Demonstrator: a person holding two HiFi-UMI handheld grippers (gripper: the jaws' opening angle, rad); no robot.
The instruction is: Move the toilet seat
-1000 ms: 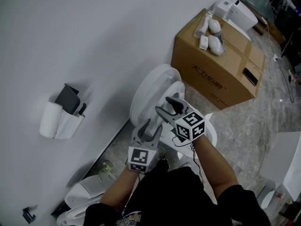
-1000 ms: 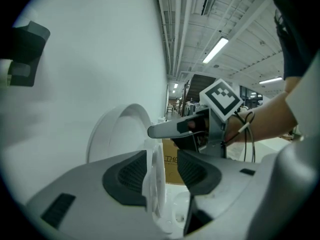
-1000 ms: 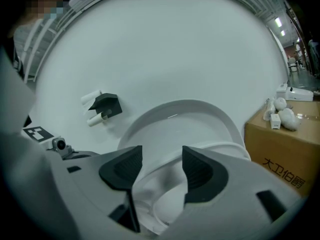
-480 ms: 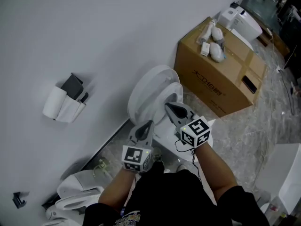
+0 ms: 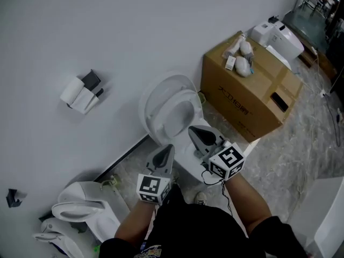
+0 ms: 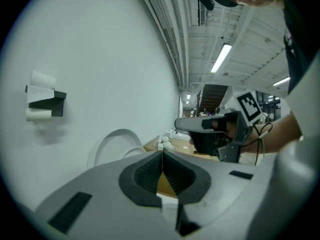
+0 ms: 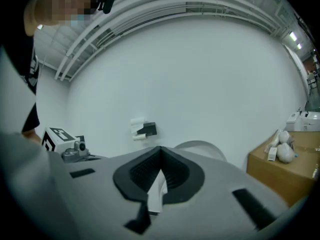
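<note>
Now L gripper (image 5: 167, 148) & R gripper (image 5: 193, 129) shut, empty, near toilet seat (image 5: 180, 94) (cardboard box (image 5: 252, 93) print Chinese).

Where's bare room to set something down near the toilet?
Free: floor between cardboard box and the white fixture at lower right; the box top's near half. Crowded: box top's far end holds white items; spare toilet parts fill the floor left of the toilet.

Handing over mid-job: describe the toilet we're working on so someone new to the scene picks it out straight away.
Start at the long white wall and find the big cardboard box beside it. The toilet sits immediately left of that box. Unlike the other white toilet, off at lower left, this one has its lid raised against the wall.
</note>
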